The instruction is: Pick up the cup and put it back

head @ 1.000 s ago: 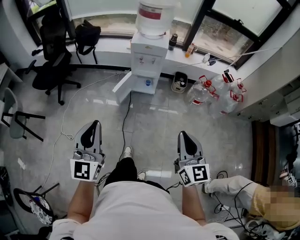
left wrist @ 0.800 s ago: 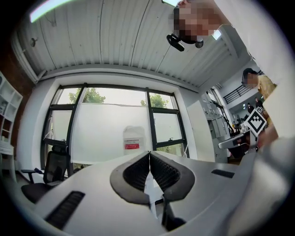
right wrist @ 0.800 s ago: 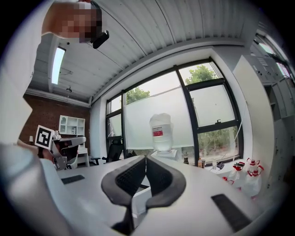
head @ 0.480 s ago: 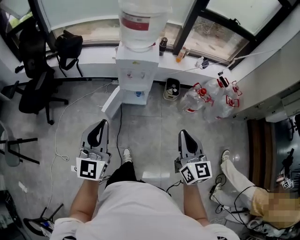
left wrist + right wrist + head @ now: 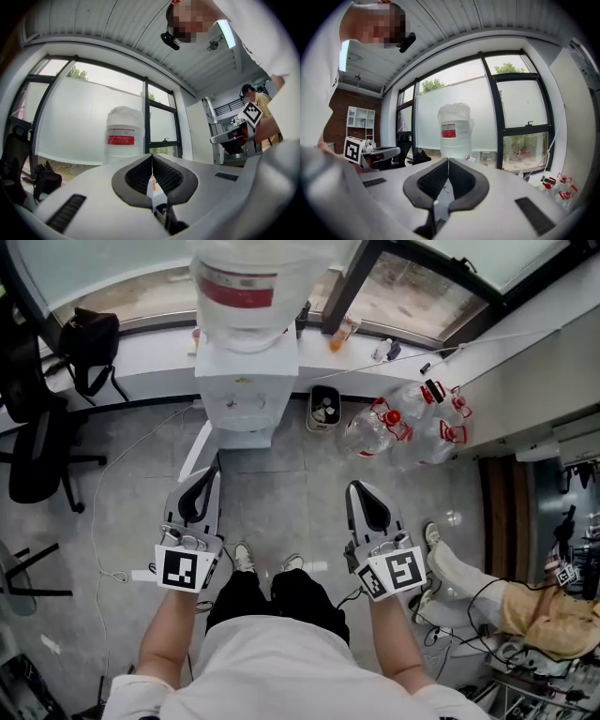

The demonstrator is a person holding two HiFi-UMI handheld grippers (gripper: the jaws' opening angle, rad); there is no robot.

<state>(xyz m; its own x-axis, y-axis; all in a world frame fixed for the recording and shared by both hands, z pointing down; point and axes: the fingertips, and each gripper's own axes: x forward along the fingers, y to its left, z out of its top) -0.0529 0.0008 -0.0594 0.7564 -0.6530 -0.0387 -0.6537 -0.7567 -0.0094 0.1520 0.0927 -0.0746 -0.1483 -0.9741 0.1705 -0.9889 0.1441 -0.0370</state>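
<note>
I cannot make out a cup in any view. A white water dispenser (image 5: 236, 390) with a big clear bottle (image 5: 247, 282) stands straight ahead against the window sill. My left gripper (image 5: 200, 486) is held over the floor just short of it, shut with nothing in it. My right gripper (image 5: 361, 495) is level with it further right, also shut and empty. In the left gripper view the closed jaws (image 5: 151, 157) point at the bottle (image 5: 123, 136). The right gripper view shows its closed jaws (image 5: 448, 161) under the same bottle (image 5: 454, 129).
A small bin (image 5: 324, 407) sits right of the dispenser, with several empty water jugs (image 5: 403, 423) beyond it. A black office chair (image 5: 33, 442) and a backpack (image 5: 89, 338) are at the left. Another person's leg (image 5: 469, 582) and cables lie at the right. An orange bottle (image 5: 339, 334) stands on the sill.
The view has moved forward across the floor: the dispenser is much nearer and larger. Both grippers stay shut and side by side.
</note>
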